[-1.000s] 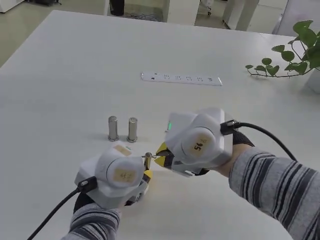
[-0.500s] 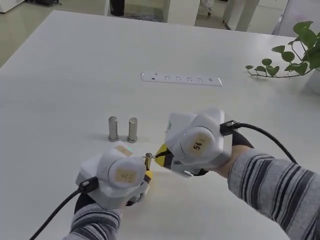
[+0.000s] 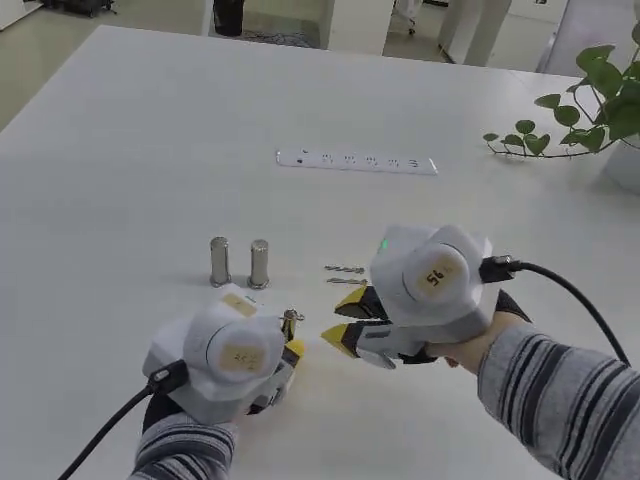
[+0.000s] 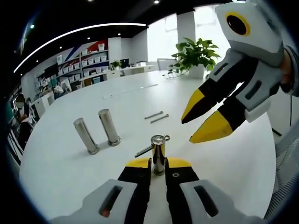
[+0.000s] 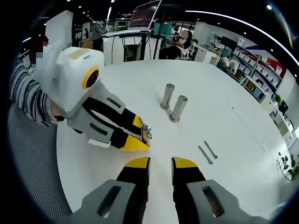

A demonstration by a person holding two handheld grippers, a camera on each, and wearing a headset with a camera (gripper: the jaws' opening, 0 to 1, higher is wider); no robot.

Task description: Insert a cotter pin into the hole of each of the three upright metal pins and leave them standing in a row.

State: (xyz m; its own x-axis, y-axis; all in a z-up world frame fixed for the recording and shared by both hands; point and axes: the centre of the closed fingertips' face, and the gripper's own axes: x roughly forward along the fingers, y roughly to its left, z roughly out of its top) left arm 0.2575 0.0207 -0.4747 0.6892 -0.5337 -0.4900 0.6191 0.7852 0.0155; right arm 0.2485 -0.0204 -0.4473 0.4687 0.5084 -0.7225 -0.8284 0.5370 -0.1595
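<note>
My left gripper [image 4: 158,164] is shut on the base of an upright metal pin [image 4: 159,150]. A cotter pin [image 4: 145,150] runs through the hole near its top. In the head view that held pin [image 3: 290,323] stands just above the left gripper [image 3: 289,352]. My right gripper [image 3: 341,320] hangs open a short way to its right, nothing between the jaws; the right gripper view shows it [image 5: 160,164] facing the left gripper [image 5: 133,135]. Two more metal pins [image 3: 220,262] [image 3: 259,263] stand side by side behind. Two loose cotter pins [image 3: 345,275] lie on the table.
A white power strip [image 3: 355,161] lies across the middle of the white table [image 3: 120,150]. A potted plant [image 3: 590,100] sits at the far right edge. Black cables trail from both grippers toward me.
My right gripper has drawn back to the right, away from the held pin, and its jaws now stand apart. The cotter pin stays in the pin's hole. The left gripper has hardly moved.
</note>
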